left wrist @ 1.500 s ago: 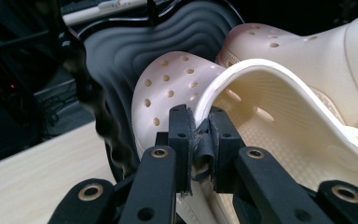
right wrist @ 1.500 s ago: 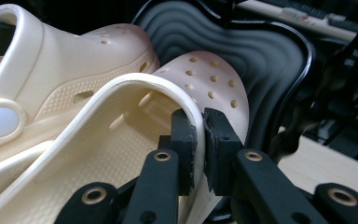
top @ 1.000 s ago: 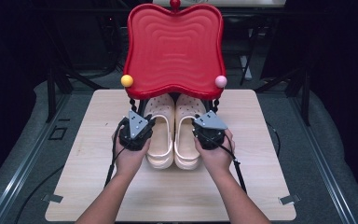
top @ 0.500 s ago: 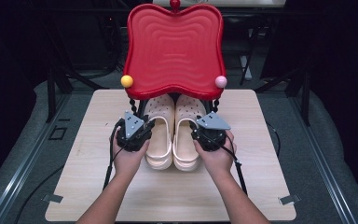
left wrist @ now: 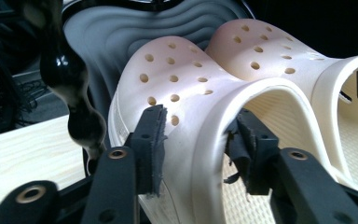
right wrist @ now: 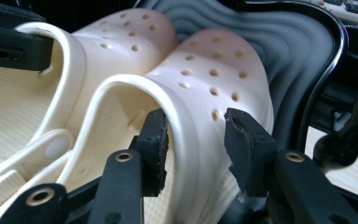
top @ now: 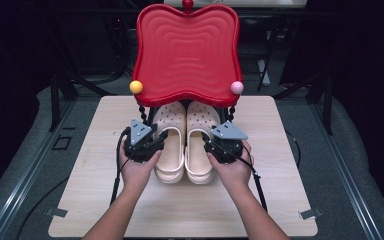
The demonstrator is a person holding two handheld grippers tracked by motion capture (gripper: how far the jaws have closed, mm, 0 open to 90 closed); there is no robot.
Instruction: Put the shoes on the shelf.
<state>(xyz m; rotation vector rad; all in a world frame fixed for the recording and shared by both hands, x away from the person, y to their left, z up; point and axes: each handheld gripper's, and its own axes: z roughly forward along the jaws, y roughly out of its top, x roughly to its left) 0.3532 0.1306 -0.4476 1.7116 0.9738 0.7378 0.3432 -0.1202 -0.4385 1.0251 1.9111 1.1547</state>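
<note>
Both clogs lie side by side at the middle of the table (top: 80, 200), toes tucked beneath the raised red tray-like shelf (top: 187, 50), heels toward the person.

The left gripper (top: 152, 142) straddles the outer side wall of the left clog (top: 172, 145). In the left gripper view one pad (left wrist: 151, 140) lies against the outside of the wall and the other sits inside the opening, touching or very nearly touching the rim; the jaws are judged closed on the wall, though firm pressure cannot be confirmed.

The right gripper (top: 215, 142) straddles the outer wall of the right clog (top: 200, 145) likewise. In the right gripper view the inner pad (right wrist: 154, 149) rests against the rim, while the outer pad stands a little apart from the wall; this grip is not yet judged complete.

Change noted: against the high views of one second and half a second ago, both hands and the pair of clogs lie nearer the person, with more of each upper clear of the shelf. The pair is judged to be coming out from under the shelf, and the toes are not yet free.

Risk: the soft wall may slip from the right gripper if the pull continues before it closes
</note>
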